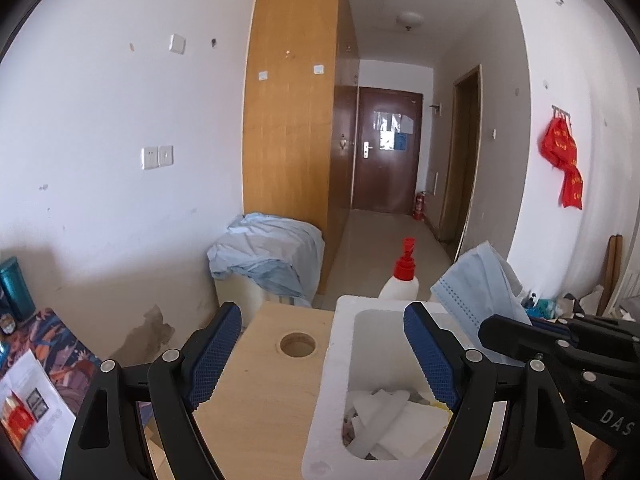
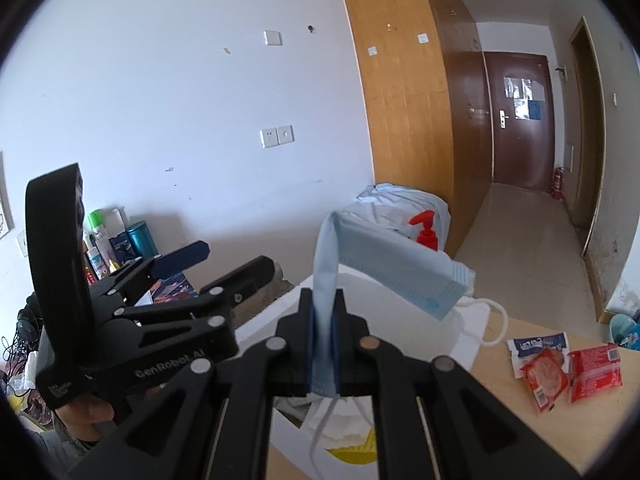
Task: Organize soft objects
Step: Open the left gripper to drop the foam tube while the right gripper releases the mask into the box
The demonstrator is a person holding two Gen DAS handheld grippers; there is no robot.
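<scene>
My right gripper is shut on a light blue face mask, which hangs folded above a white foam box. In the left wrist view the mask shows at the right, held over the foam box, which holds white tissues or cloths. My left gripper is open and empty, its blue pads straddling the box's left wall above the wooden table. The left gripper also shows in the right wrist view, to the left of the box.
A white bottle with a red pump stands behind the box. Red snack packets lie on the table at right. A cable hole is in the tabletop. A blue cloth-covered bin stands by the wardrobe. Bottles are at far left.
</scene>
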